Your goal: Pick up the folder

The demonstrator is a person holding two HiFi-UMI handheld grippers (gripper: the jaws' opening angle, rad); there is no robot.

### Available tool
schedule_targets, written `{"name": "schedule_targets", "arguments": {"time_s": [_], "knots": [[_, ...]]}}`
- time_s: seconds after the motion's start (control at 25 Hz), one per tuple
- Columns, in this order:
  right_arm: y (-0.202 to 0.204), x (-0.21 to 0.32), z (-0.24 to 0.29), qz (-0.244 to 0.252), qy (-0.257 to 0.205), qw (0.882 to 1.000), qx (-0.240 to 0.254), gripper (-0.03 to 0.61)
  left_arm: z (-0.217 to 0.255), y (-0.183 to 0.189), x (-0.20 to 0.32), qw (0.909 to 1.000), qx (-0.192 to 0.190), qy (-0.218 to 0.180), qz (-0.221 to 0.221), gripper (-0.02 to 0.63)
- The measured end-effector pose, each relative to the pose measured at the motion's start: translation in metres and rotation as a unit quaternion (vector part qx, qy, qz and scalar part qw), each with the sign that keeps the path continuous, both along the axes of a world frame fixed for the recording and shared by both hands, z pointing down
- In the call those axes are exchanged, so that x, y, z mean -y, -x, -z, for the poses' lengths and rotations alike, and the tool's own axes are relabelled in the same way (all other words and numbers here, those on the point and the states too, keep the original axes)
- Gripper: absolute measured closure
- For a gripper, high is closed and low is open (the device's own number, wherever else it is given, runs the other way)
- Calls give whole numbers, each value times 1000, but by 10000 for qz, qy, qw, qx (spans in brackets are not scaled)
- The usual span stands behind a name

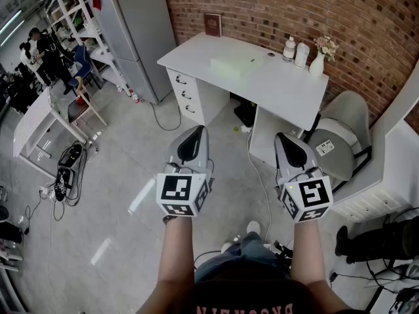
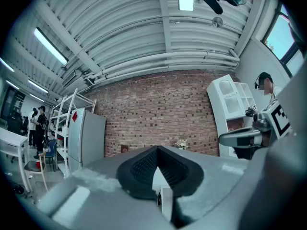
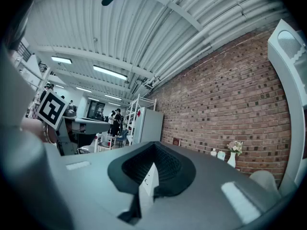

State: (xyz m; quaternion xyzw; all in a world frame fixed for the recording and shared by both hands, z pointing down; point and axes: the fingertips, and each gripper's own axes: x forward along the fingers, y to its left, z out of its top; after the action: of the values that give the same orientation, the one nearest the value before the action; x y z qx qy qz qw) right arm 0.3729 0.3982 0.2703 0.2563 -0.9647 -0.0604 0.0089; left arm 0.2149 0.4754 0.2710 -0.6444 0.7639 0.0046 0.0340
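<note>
In the head view a pale green folder lies flat on the white desk against the brick wall, well ahead of both grippers. My left gripper and right gripper are held level side by side over the floor, short of the desk, pointing toward it. Both are shut with nothing between the jaws. In the left gripper view the left gripper shows its black pads meeting, and the right gripper view shows the same for the right gripper.
A grey chair stands at the desk's right end. A vase of flowers, bottles and a small frame sit at the desk's back. A fridge stands to the left, and cables lie on the floor.
</note>
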Motion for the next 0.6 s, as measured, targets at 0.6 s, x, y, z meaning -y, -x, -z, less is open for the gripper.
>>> {"name": "schedule_targets", "arguments": {"time_s": [0.6], "knots": [[43,63,-21,26,47,10000,5,580,-19,40,57,10000,3,3,23,617]]}}
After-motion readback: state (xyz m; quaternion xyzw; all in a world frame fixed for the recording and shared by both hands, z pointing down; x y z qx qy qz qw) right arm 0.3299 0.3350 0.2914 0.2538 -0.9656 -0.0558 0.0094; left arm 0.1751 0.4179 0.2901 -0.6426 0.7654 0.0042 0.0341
